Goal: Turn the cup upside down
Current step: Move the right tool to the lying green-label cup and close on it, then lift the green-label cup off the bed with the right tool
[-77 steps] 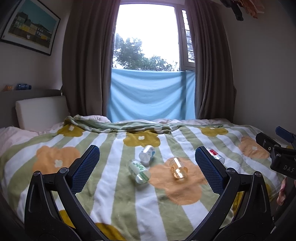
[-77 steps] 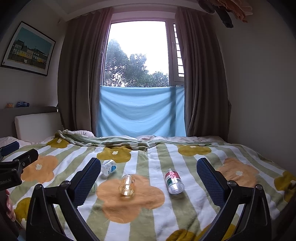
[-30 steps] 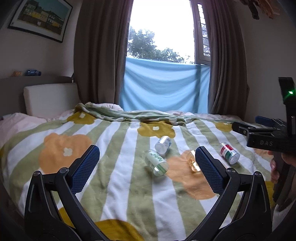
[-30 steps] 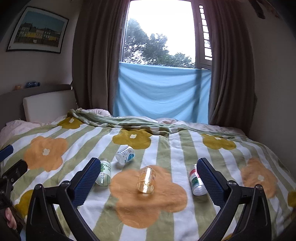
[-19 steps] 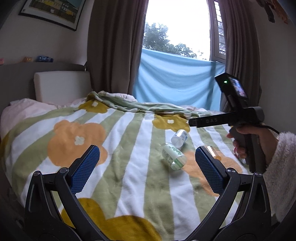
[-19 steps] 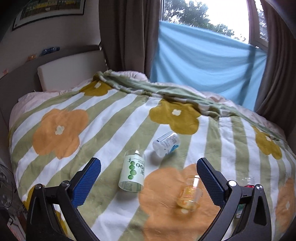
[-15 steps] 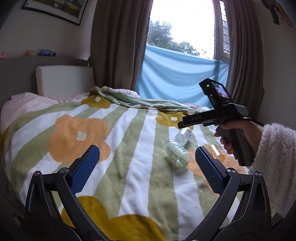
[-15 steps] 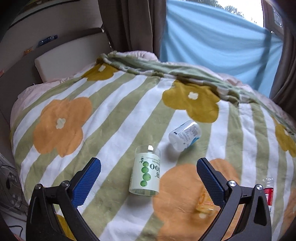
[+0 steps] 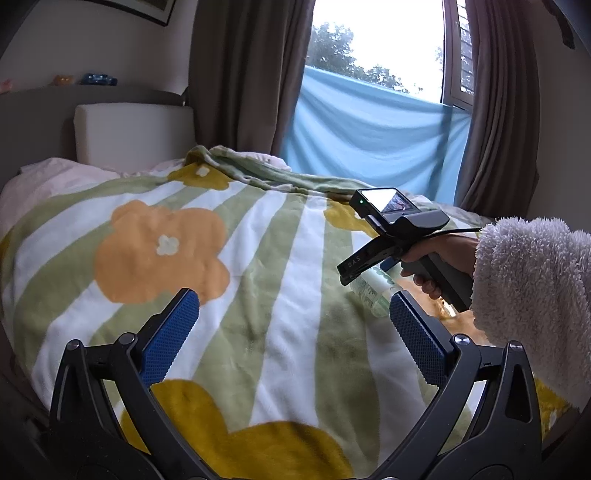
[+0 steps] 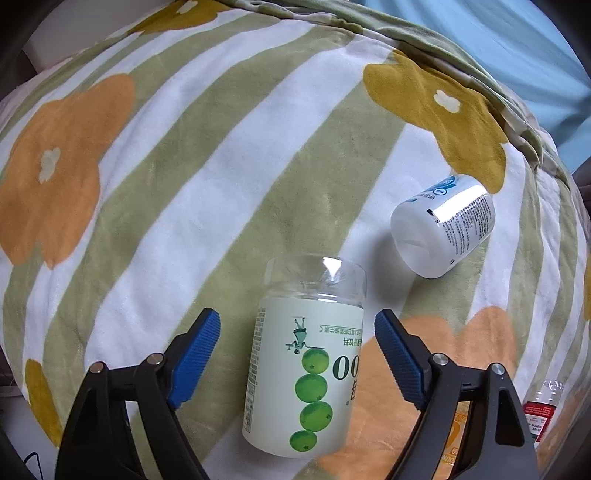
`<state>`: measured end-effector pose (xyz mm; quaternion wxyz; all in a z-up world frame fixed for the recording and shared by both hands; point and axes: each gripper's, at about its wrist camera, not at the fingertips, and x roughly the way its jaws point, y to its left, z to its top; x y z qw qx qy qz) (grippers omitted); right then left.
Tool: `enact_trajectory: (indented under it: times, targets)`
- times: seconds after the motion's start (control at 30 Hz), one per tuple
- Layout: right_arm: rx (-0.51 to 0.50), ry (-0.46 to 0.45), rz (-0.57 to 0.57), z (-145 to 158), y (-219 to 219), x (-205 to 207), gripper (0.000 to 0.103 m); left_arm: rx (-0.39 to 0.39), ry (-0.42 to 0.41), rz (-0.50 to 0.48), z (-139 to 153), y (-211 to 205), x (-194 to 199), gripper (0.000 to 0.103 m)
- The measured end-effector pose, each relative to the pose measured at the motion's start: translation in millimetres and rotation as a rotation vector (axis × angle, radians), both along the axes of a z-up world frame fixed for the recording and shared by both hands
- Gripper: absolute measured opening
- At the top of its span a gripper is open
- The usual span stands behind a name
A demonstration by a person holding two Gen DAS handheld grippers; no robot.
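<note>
Right wrist view: orange-printed cup (image 10: 456, 430) mostly hidden behind the right gripper's (image 10: 297, 341) arm; orientation cannot be told. Red-labelled bottle (image 10: 539, 410) cut off by the lens edge. Left wrist view: green-dot bottle (image 9: 371, 291) partly covered by the right gripper and a left finger (image 9: 415, 334). Framed picture (image 9: 146, 7) cut at the top edge. Small shelf items (image 9: 98, 78) too small to identify.

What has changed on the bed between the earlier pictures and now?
The right gripper has moved forward and down; its open jaws now stand either side of the green-dot cup, not yet closed on it. The left gripper stays open, holding nothing. The green-dot cup, the white bottle and the red-label bottle lie where they were.
</note>
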<state>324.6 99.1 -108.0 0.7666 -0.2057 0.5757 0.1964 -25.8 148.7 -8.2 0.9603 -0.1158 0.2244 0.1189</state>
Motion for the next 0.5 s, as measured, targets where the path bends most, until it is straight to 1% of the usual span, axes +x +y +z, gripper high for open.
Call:
enact_trajectory:
  times: [0.07, 0.13, 0.17, 0.33, 0.5]
  targets:
    - [-0.015, 0.014, -0.004, -5, 0, 0, 0.074, -0.003, 0.006, -0.005, -2, 0, 2, 0.103]
    - [-0.038, 0.016, -0.007, -9, -2, -1, 0.066, -0.008, 0.013, -0.011, -3, -1, 3, 0.103]
    - [-0.05, 0.013, -0.005, -10, -3, -2, 0.059, -0.01, 0.018, -0.014, -3, -1, 5, 0.103]
    - [-0.01, 0.017, -0.021, 0, -13, -5, 0.058, -0.001, 0.024, -0.027, 0, -6, 4, 0.103]
    - [0.047, -0.007, -0.019, 25, -29, -12, 0.058, 0.012, 0.002, -0.043, 11, -15, -3, 0.103]
